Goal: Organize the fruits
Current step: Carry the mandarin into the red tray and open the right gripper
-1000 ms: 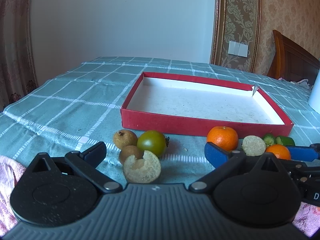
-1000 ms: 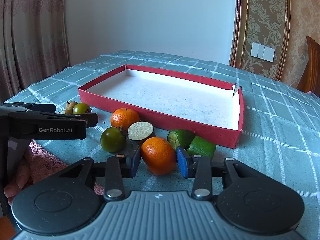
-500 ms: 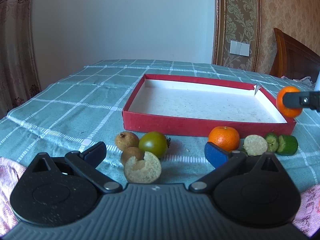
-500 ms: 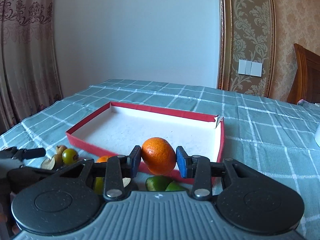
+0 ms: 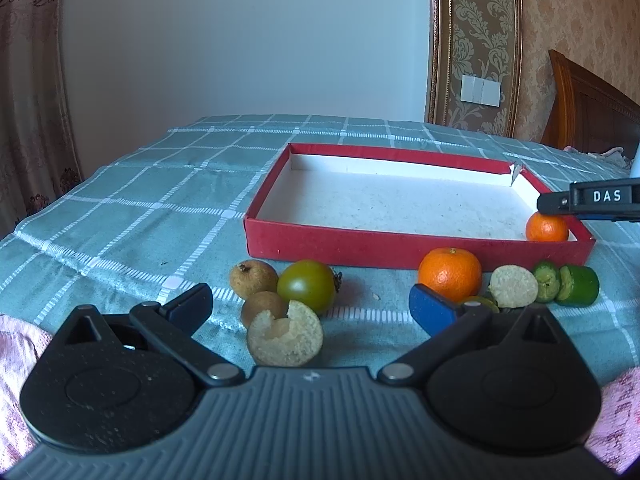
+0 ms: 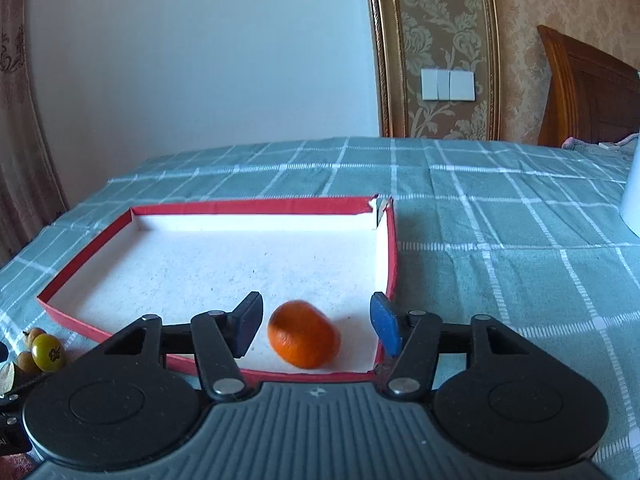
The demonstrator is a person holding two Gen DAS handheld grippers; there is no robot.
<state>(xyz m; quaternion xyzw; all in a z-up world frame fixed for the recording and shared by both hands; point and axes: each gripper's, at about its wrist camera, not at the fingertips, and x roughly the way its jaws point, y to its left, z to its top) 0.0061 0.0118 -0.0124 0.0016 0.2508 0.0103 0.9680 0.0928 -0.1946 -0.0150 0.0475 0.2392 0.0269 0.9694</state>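
A red tray (image 5: 360, 246) with a white floor lies on the checked cloth; it also shows in the right wrist view (image 6: 394, 248). My right gripper (image 6: 316, 322) is open over the tray's near right corner, and an orange (image 6: 303, 334) lies blurred below it on the tray floor, also in the left wrist view (image 5: 547, 228). My left gripper (image 5: 310, 306) is open and empty, low over a cut brown fruit half (image 5: 285, 333). In front of the tray lie a second orange (image 5: 449, 274), a green tomato (image 5: 307, 284), two brown longans (image 5: 253, 278), another cut half (image 5: 513, 286) and lime pieces (image 5: 568, 284).
A pink towel (image 5: 16, 360) lies at the near edge on both sides. A white object (image 6: 632, 196) stands at the far right on the cloth. A wooden headboard (image 5: 592, 108) is at the back right.
My right gripper carried the orange up from the cloth and over the tray, then opened; the orange now lies in the tray's near right corner. My left gripper has stayed open in place.
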